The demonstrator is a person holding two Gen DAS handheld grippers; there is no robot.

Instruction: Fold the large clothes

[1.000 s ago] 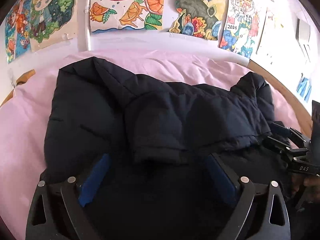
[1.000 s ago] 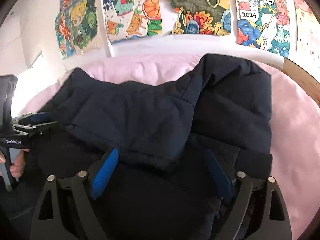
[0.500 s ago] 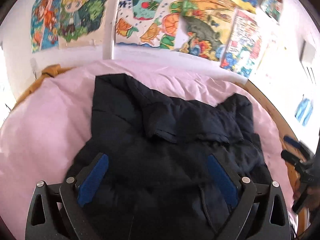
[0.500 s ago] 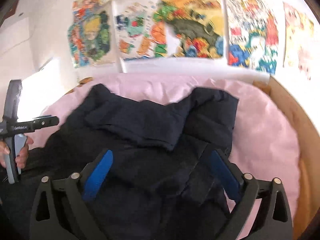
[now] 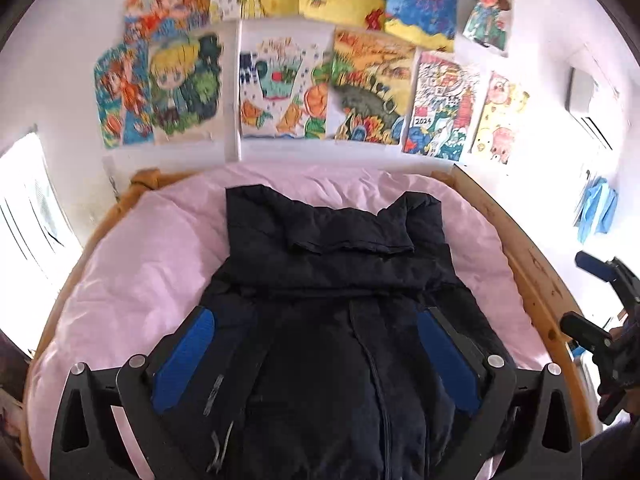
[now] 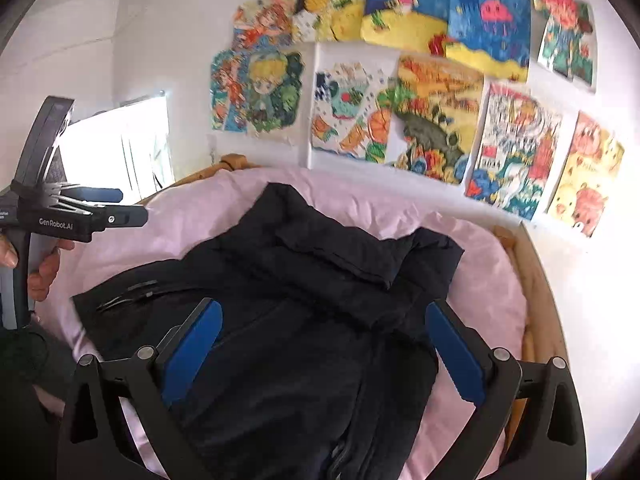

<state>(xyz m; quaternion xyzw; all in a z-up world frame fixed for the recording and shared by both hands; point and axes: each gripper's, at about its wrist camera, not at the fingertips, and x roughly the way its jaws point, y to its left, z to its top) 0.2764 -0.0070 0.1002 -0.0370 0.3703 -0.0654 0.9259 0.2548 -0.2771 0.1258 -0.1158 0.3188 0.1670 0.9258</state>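
Note:
A dark navy padded jacket lies on the pink bedcover, its sleeves folded across the chest and its zipper running toward me. My left gripper hovers above the jacket's lower half, open, nothing between its blue pads. In the right wrist view the jacket lies below my right gripper, which also stands open and empty. The left gripper shows at that view's left edge, held by a hand. The right gripper shows at the left wrist view's right edge.
A wooden bed frame curves around the pink cover. Several children's drawings hang on the white wall behind the bed. A bright window is at the left. Blue cloth hangs on the right wall.
Both grippers have lifted up and drawn back from the jacket, so the whole garment and more wall now show. The jacket stays folded as before.

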